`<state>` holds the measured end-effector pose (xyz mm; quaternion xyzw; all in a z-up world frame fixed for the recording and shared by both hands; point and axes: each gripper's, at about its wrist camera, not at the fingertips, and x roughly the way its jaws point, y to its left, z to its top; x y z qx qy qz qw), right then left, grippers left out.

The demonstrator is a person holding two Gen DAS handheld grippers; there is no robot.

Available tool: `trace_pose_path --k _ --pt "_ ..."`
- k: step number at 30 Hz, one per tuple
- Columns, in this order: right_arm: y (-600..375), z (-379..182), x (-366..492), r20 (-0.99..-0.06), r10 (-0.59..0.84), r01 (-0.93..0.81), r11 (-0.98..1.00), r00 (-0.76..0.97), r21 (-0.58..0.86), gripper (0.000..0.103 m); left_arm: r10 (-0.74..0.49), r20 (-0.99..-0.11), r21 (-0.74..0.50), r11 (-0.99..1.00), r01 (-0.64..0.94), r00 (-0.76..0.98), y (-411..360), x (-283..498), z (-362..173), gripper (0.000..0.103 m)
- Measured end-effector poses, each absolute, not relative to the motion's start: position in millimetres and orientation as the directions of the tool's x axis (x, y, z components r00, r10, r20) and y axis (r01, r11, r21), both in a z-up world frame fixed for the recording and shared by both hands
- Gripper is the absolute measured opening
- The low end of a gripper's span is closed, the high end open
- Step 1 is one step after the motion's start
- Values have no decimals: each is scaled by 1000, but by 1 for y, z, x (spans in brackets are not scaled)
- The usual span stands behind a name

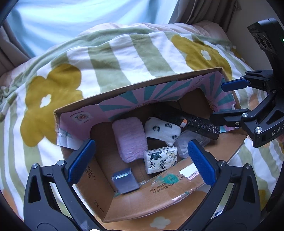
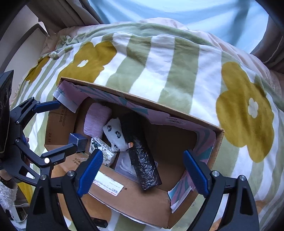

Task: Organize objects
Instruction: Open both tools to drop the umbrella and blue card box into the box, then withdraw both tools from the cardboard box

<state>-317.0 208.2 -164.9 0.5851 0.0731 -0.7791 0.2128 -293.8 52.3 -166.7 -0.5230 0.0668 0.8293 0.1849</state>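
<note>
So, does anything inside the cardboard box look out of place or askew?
Yes. The black wrapped roll lies slanted across the cardboard box, leaning over the white patterned cloth, while the pink towel lies flat.

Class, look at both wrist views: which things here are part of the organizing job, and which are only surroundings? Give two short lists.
Part of the job:
cardboard box
pink towel
printed white cloth roll
tissue pack
black wrapped roll
small grey-blue box
left gripper, open
right gripper, open

Only surroundings:
flowered striped blanket
curtains
</note>
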Motion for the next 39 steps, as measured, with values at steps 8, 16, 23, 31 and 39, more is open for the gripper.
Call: trace_pose_path --k 8,16,23,31,39 --pt "208 -143 -309 -934 -251 413 -901 -255 129 90 242 -882 -86 -927 -366 -404 48 -287 -146 103" --pt "207 -101 -288 -911 -243 412 -906 -332 92 90 236 -865 -81 -937 -341 -443 43 -268 -104 103" --pt "205 -57 -251 -880 -255 411 -908 -400 76 90 222 -849 -78 -950 -303 -479 34 -236 -57 103" --pt "212 -16 -191 -855 -269 325 -937 -443 126 90 151 -841 -20 -968 -250 -519 23 -176 -10 103" --pt "226 5 -123 -811 -279 258 -952 -514 164 90 151 -828 -81 -985 -151 -539 1 -99 14 103"
